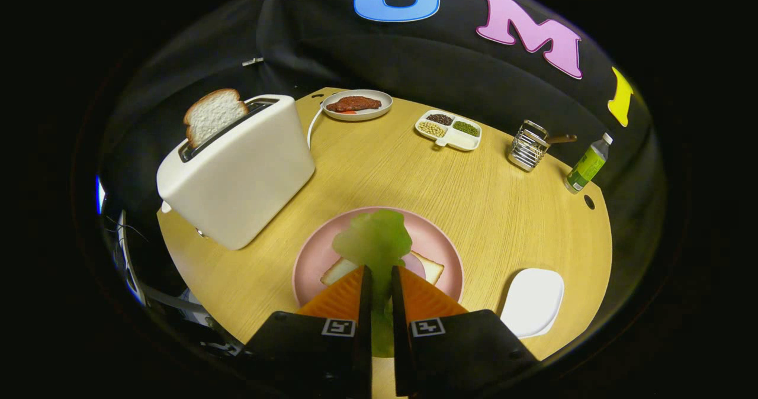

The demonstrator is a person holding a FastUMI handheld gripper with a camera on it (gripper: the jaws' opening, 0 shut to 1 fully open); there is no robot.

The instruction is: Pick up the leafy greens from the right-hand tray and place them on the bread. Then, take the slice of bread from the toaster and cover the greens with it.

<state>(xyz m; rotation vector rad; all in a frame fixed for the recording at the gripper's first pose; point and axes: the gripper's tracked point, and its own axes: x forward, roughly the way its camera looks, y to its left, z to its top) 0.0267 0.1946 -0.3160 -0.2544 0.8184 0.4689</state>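
1. The gripper [379, 277] has its two fingers drawn close together, with only a narrow gap between them, and both press on the leafy greens [374, 242].
2. The leafy greens stand up out of the gap, and the pale green leaf spreads just ahead of the fingertips; a darker green part shows lower down between the fingers.
3. Under the greens is a pink plate [435, 236] on the wooden table [474, 192]. On this plate lies a slice of bread [427, 267], partly hidden by the fingers and by the leaf. I cannot tell if the leaf touches the bread or hangs above it.
4. A white tray [533, 301] lies on the table just beside the pink plate, on the right of the fingers.
5. A white toaster [237, 174] stands on the left side of the table, beyond the fingers. A second slice of bread [213, 115] sticks up from its slot, upright.
6. Far behind, near the back edge of the table, there is a small plate with a reddish-brown piece of food [355, 104], a white divided dish [448, 129] with beans or grains of different colours, a metal wire holder [528, 145], and a bottle with a green label [586, 165].
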